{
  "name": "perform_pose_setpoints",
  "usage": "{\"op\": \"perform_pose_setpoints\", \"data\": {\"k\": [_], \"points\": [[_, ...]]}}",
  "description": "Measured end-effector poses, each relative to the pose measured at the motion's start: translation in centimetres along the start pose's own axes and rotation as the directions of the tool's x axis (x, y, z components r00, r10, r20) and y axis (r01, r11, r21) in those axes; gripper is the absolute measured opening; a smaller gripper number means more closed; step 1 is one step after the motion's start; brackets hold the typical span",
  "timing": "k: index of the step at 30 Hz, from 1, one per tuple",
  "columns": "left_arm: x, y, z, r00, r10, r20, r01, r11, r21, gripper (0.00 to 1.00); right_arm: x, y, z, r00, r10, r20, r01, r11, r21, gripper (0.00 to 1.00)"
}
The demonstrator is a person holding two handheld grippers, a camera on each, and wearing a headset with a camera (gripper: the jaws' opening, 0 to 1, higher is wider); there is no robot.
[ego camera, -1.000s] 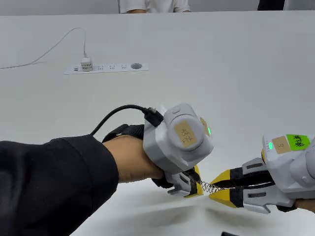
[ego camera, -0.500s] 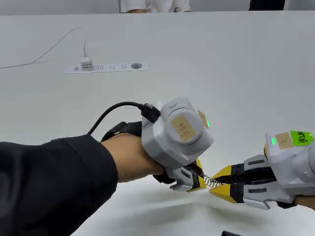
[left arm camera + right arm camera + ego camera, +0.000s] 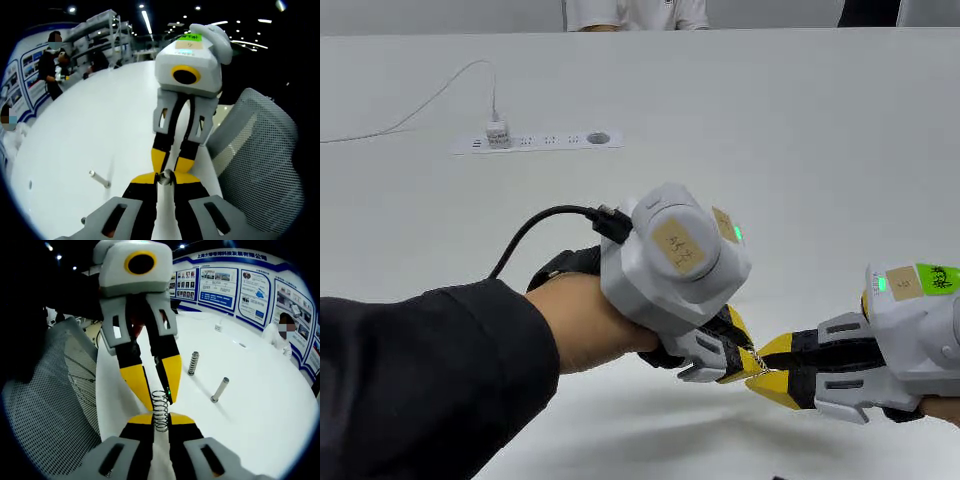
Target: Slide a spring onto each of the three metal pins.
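My left gripper [image 3: 744,360] and right gripper [image 3: 766,368] meet tip to tip low over the white table [image 3: 800,170]. In the right gripper view my right gripper [image 3: 161,422] is shut on the near end of a small steel spring [image 3: 160,409]. The left gripper [image 3: 161,394] faces it, closed on a thin dark pin that enters the spring's far end. In the left gripper view my own jaws [image 3: 165,182] hold a small metal end, with the right gripper [image 3: 172,162] just beyond. On the table stand a pin wearing a spring [image 3: 193,363] and a bare pin [image 3: 220,389].
A white power strip [image 3: 535,140] with a plug and cable lies at the table's far left. A grey mesh chair [image 3: 260,165] is beside the near table edge. People sit or stand at the far side [image 3: 630,12]. A bare pin [image 3: 100,179] sits left of my jaws.
The left gripper has moved right and slightly down toward the right gripper. The stretch of spring showing between the two sets of tips has shrunk to almost nothing.
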State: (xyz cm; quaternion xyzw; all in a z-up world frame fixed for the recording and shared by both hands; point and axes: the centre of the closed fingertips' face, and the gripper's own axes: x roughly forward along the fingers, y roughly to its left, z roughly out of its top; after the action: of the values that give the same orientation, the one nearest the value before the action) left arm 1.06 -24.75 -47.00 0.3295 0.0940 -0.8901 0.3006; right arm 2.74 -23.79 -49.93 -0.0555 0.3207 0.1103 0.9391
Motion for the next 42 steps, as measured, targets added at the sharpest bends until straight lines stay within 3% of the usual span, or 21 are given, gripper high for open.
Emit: {"op": "perform_pose_setpoints", "data": {"k": [3, 21, 27, 31, 42], "points": [[-0.1, 0.0, 0.7, 0.9994, -0.002, 0.034, 0.003, 1.000, -0.014, 0.11, 0.1, 0.0, 0.3, 1.0000, -0.002, 0.010, 0.002, 1.000, 0.001, 0.12], [-0.5, 0.4, 1.5, 0.9964, 0.010, 0.084, -0.006, 0.999, -0.050, 0.10, 0.0, -0.2, 1.4, 0.9988, -0.012, 0.048, 0.011, 1.000, 0.018, 0.12], [-0.5, 0.6, 1.9, 0.9921, 0.014, 0.124, -0.005, 0.997, -0.074, 0.10, -0.2, -0.3, 1.7, 0.9978, -0.019, 0.064, 0.017, 0.999, 0.035, 0.12], [-0.7, 0.5, 2.1, 0.9914, 0.014, 0.130, -0.012, 1.000, -0.017, 0.11, -0.3, -0.4, 1.8, 0.9966, -0.026, 0.078, 0.023, 0.999, 0.042, 0.12], [-0.8, 0.7, 2.3, 0.9899, 0.013, 0.141, -0.012, 1.000, -0.009, 0.12, -0.6, -0.6, 2.0, 0.9950, -0.037, 0.092, 0.032, 0.998, 0.056, 0.12]]}}
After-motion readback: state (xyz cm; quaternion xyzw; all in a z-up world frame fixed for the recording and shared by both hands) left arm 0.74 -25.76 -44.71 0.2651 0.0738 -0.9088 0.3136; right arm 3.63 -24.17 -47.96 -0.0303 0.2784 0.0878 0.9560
